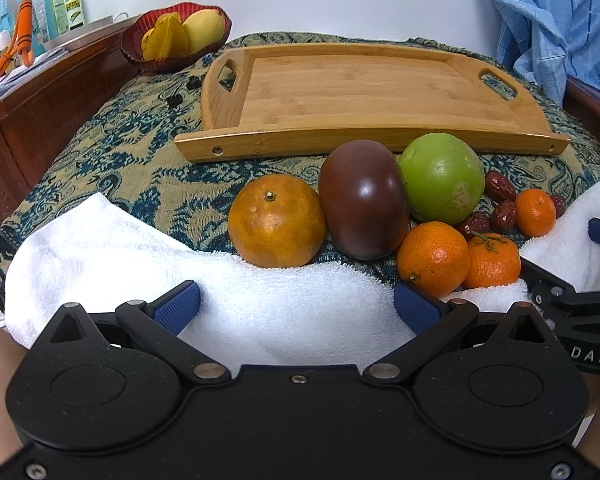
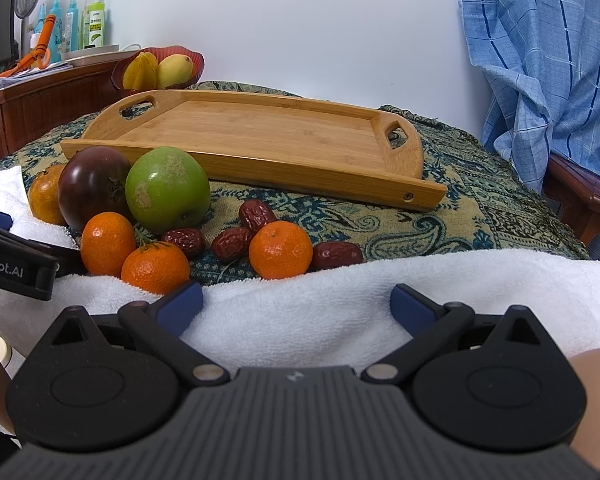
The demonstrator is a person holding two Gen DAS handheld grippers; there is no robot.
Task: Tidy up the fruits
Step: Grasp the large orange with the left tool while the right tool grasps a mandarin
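An empty wooden tray lies on the patterned cloth behind a cluster of fruit. In front of it sit a large orange, a dark purple fruit, a green apple, three small tangerines and several red dates. My left gripper is open over the white towel, just short of the large orange. My right gripper is open over the towel, near the tangerines. Neither holds anything.
A red glass bowl with a mango and starfruit stands at the back left. A wooden cabinet with bottles is to the left. A blue checked cloth hangs on a chair at the right.
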